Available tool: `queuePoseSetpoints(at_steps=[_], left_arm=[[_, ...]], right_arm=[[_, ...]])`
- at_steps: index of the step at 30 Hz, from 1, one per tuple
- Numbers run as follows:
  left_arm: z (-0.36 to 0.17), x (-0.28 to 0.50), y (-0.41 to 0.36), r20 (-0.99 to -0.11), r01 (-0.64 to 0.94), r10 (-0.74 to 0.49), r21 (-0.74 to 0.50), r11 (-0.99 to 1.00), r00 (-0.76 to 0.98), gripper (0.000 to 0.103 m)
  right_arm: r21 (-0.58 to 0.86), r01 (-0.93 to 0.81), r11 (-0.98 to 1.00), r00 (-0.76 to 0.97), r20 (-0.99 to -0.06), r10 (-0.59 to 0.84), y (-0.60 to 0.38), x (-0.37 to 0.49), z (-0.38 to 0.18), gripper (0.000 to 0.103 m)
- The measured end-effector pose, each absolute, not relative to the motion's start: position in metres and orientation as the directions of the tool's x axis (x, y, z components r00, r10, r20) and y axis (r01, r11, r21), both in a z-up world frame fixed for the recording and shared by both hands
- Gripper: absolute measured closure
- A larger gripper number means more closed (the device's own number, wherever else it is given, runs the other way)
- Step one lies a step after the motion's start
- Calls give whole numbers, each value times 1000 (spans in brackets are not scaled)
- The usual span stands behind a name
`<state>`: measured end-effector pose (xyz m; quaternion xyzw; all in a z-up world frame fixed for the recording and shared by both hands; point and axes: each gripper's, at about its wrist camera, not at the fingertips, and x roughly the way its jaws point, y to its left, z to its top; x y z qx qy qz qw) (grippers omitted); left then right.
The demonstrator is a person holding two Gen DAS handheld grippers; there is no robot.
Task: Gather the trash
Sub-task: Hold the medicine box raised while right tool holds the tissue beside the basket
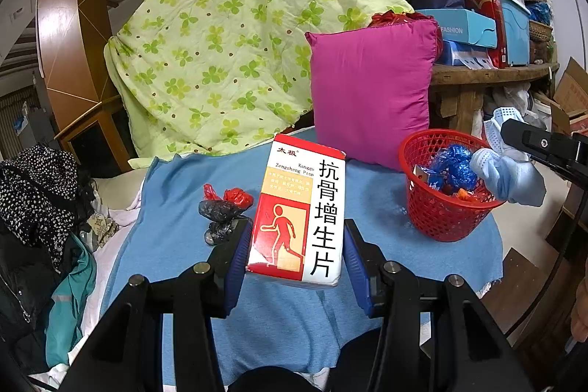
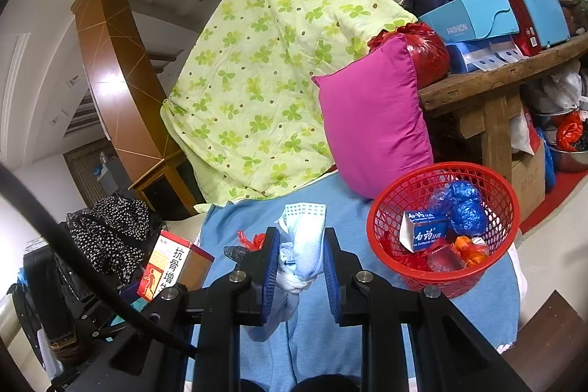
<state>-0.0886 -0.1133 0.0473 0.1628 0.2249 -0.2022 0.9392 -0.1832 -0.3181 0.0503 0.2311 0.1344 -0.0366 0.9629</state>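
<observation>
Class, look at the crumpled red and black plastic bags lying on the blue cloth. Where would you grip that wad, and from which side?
Grip the black bag across its bunched middle, coming from above and the near side. The red bag lies against it, so one pinch might lift both. The medicine box in the left gripper crowds its right; its left looks clearer.

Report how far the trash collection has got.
Done: the red basket already holds a toothpaste box and blue wrappers. In hand: left gripper holds the medicine box; right gripper holds a crumpled mask. Left: the red and black bags on the blue cloth.
</observation>
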Motion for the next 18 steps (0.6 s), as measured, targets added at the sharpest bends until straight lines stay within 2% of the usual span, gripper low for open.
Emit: queuePoseSetpoints(at_steps=[18], left_arm=[[48,-91,-116,-488,456,-308,219,863,817,52]], right_arm=[[436,134,890,962,-273,-11,-316,-187,50,78]])
